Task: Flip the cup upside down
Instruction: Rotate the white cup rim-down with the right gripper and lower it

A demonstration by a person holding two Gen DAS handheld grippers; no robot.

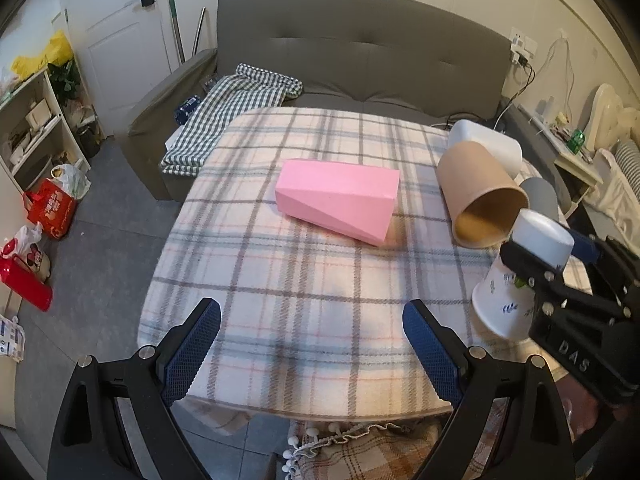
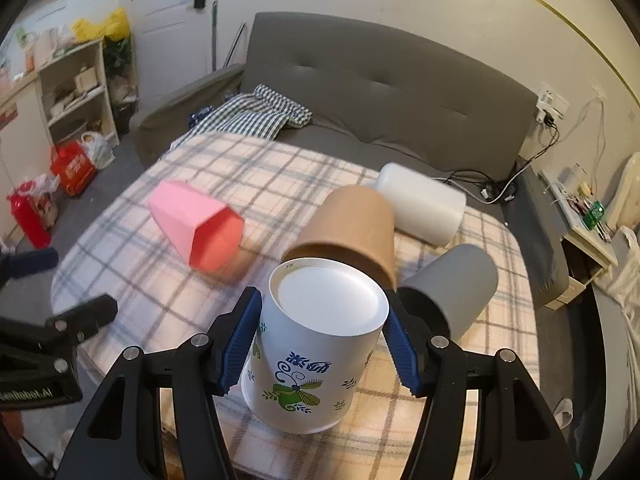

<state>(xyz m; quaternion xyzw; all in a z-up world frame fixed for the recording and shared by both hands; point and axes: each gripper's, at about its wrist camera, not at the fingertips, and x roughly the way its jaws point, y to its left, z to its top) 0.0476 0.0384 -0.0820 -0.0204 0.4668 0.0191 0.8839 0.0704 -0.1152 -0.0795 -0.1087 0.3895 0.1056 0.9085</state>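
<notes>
A white paper cup with a blue and green print (image 2: 316, 348) is held bottom up in my right gripper (image 2: 324, 324), whose blue pads press its sides just above the plaid tablecloth. In the left wrist view the same cup (image 1: 520, 276) hangs tilted, rim down, at the table's right edge inside the right gripper (image 1: 560, 264). My left gripper (image 1: 312, 344) is open and empty over the near part of the table.
On the plaid-covered table (image 1: 280, 280) lie a pink faceted cup (image 1: 340, 200), a brown paper cup (image 1: 480, 196), a white cup (image 2: 420, 204) and a grey cup (image 2: 452, 288), all on their sides. A grey sofa (image 1: 360, 52) stands behind the table.
</notes>
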